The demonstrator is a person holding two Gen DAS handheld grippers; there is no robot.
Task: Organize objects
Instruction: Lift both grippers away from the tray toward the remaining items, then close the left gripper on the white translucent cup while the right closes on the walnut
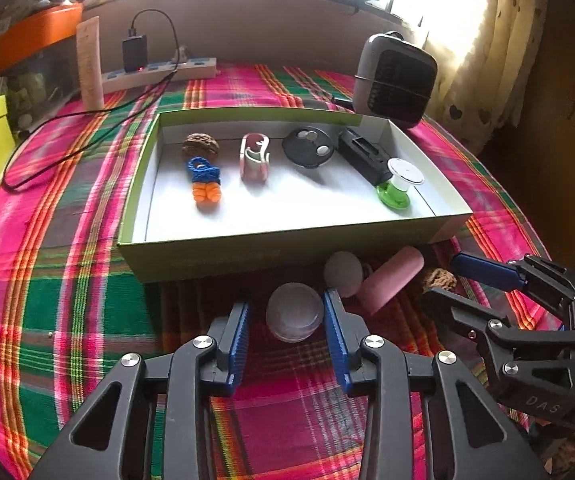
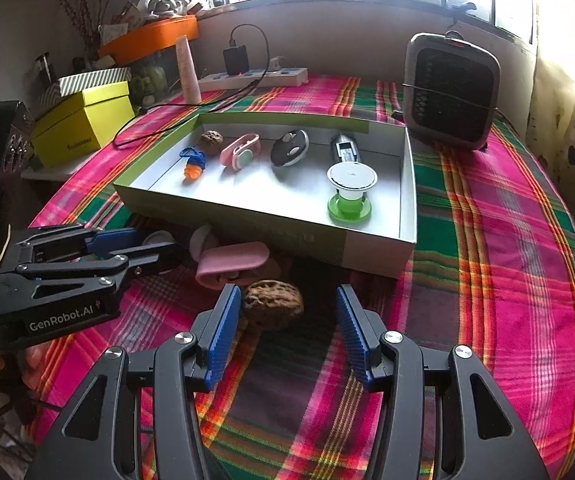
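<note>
A shallow green-and-white box (image 1: 223, 254) (image 2: 375, 254) holds a walnut (image 1: 200, 145), a blue-orange knitted charm (image 1: 204, 179), a pink clip (image 1: 253, 157), a black round disc (image 1: 308, 147), a black holder (image 1: 363, 156) and a green-based stamp (image 1: 397, 184). In front of the box lie a clear round lid (image 1: 294, 312), a whitish disc (image 1: 343, 272), a pink case (image 1: 391, 276) (image 2: 233, 266) and a second walnut (image 2: 273, 305) (image 1: 439, 280). My left gripper (image 1: 287, 320) is open around the clear lid. My right gripper (image 2: 287, 320) is open around the second walnut.
A plaid cloth (image 1: 67, 280) covers the table. A grey heater (image 2: 451, 92) stands behind the box at right. A power strip (image 2: 255, 77) with charger and cable, a cream tube (image 2: 189, 72), a yellow box (image 2: 83, 120) and an orange box (image 2: 151, 36) stand at back left.
</note>
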